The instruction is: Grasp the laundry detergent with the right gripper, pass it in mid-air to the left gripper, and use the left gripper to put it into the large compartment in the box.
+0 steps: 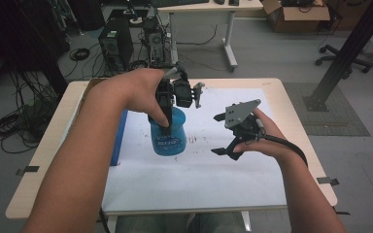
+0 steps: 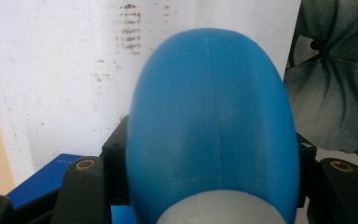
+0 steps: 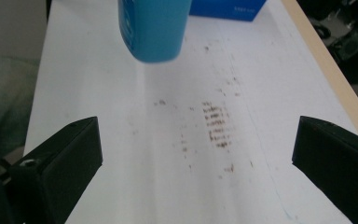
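A blue plastic bottle (image 1: 170, 138) hangs over the white sheet (image 1: 199, 174) near the table's middle. My left gripper (image 1: 166, 116) is shut on it, one jaw on each side near the top. In the left gripper view the bottle (image 2: 212, 116) bulges between my two jaws, with its pale neck nearest the camera. To the right of the bottle my right gripper (image 1: 219, 134) stands open, with nothing between its jaws. From the right gripper view, the gripper (image 3: 198, 154) spreads wide above the smudged sheet (image 3: 121, 186). The bottle's lower end (image 3: 151, 28) hangs farther off, at the top.
A flat blue box (image 1: 119, 141) lies along the sheet's left edge and also shows as the blue box (image 3: 228, 9). Brown smudges (image 3: 216, 126) mark the sheet. The wooden table edge (image 1: 53, 145) frames it. Computer towers (image 1: 116, 43), cables and a desk stand beyond the table.
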The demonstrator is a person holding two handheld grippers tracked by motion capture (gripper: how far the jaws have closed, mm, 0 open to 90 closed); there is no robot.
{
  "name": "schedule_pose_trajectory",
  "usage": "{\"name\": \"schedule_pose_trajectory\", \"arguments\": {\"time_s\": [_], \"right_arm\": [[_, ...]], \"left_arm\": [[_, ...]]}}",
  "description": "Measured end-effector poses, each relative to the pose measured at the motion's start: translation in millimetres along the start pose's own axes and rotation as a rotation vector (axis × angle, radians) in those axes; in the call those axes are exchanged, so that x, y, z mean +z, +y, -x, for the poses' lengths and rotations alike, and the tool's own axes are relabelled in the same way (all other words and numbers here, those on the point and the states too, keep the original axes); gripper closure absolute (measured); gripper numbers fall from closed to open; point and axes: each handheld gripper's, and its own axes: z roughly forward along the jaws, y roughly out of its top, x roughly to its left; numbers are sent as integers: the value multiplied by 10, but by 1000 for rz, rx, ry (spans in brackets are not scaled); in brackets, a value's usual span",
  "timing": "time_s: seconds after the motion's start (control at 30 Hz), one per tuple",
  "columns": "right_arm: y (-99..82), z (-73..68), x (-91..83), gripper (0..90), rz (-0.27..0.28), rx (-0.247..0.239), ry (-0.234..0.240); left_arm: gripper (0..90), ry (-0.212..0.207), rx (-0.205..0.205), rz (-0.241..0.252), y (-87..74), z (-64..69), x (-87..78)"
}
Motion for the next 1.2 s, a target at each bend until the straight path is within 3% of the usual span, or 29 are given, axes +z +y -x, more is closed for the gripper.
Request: {"name": "schedule_pose_trajectory", "arguments": {"time_s": [0.13, 0.47, 0.77, 0.93, 1.1, 1.2], "right_arm": [[-51, 31, -78, 20, -41, 8, -16], [-183, 51, -201, 22, -134, 18, -33], [-228, 44, -287, 23, -145, 21, -50], [-232, 41, -302, 23, -168, 14, -51], [-235, 51, -313, 24, -208, 8, -46], [-225, 59, -324, 25, -231, 9, -35]], "left_arm": [[387, 0, -22, 28, 2, 2, -28], [387, -15, -73, -11, 24, -9, -31], [386, -41, -157, -26, -16, -57, -30], [386, -23, -237, -12, -52, -80, -67], [386, -9, -383, 17, -124, -150, -143], [386, 10, -450, 26, -176, -185, -186]]}}
